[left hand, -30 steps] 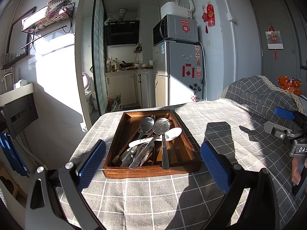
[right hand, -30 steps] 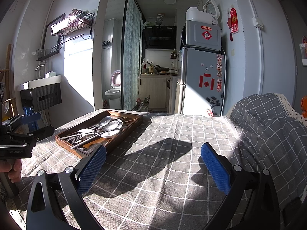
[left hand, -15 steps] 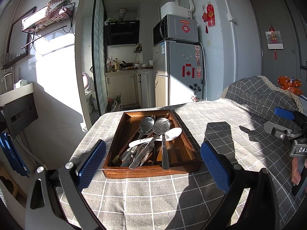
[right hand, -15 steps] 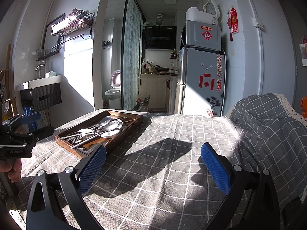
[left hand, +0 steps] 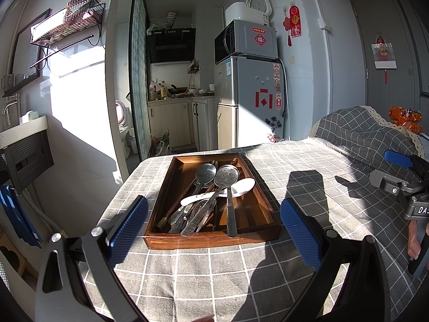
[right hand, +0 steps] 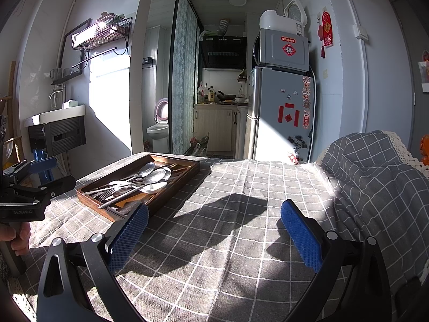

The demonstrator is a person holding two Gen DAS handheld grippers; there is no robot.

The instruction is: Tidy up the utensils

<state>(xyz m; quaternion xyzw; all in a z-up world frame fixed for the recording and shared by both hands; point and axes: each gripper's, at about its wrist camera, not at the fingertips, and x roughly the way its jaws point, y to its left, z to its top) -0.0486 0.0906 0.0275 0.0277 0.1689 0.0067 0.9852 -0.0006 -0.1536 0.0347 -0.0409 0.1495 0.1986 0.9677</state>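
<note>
On comparing both views with those of one second and half a second back, I find no change: neither tool nor any utensil has shifted. My left gripper (left hand: 214, 237) hangs above the grey checked tablecloth (right hand: 228, 241), its blue-padded fingers spread wide and holding nothing, aimed squarely at the near end of the rectangular dark wooden tray (left hand: 211, 238). My right gripper (right hand: 214, 237) is likewise spread and empty, over bare cloth to the right of the tray. The utensils lie heaped and crossing in the tray: two round-bowled steel spoons (left hand: 226, 176), a white ceramic spoon (left hand: 242, 185), and what appear to be forks and chopsticks beneath, across the dividers rather than sorted by compartment. I judge the pause signifies no progress; the pile reads as unsorted, though an intended final arrangement cannot be ruled out.
</note>
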